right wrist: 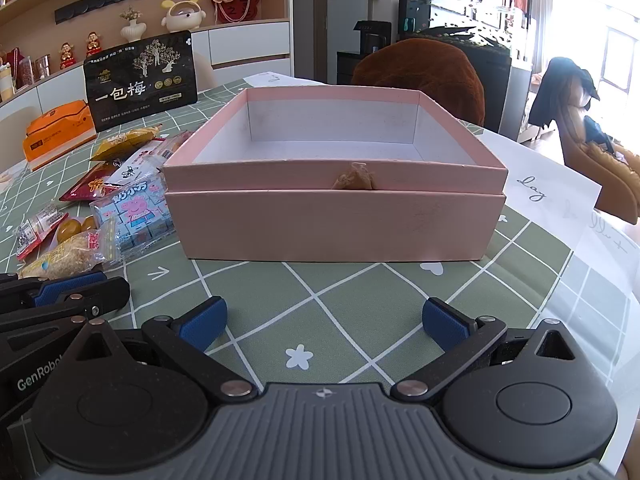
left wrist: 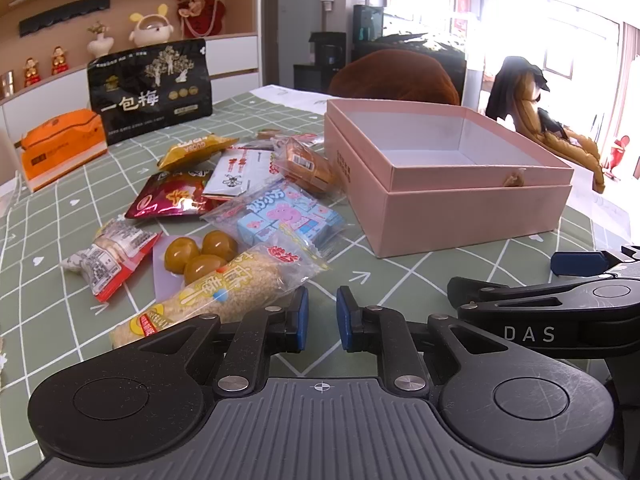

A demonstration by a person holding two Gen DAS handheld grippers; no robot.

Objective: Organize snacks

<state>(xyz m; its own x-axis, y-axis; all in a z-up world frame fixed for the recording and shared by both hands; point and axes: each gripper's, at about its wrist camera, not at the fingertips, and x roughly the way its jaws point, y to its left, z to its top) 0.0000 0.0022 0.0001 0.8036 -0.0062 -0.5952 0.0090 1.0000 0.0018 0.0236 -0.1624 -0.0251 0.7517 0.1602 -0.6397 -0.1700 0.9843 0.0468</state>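
An empty pink box [left wrist: 460,208] [right wrist: 332,220] stands on the green checked tablecloth. Left of it lies a pile of snacks: a rice-cracker roll [left wrist: 224,292] [right wrist: 60,258], a pack of three yellow-green plums [left wrist: 200,252], a blue Peppa Pig pack [left wrist: 288,216] [right wrist: 136,208], a red pouch [left wrist: 172,196], a yellow packet [left wrist: 196,150] and a red-white wrapped sweet [left wrist: 108,258]. My left gripper [left wrist: 322,318] is nearly shut and empty, low over the cloth just right of the rice-cracker roll. My right gripper [right wrist: 324,322] is wide open and empty, in front of the box.
A tall black plum bag [left wrist: 152,92] [right wrist: 140,80] and an orange box [left wrist: 60,144] [right wrist: 56,132] stand at the table's far left. A white paper sheet [right wrist: 560,200] lies right of the pink box. A brown chair back [right wrist: 420,72] rises behind the table.
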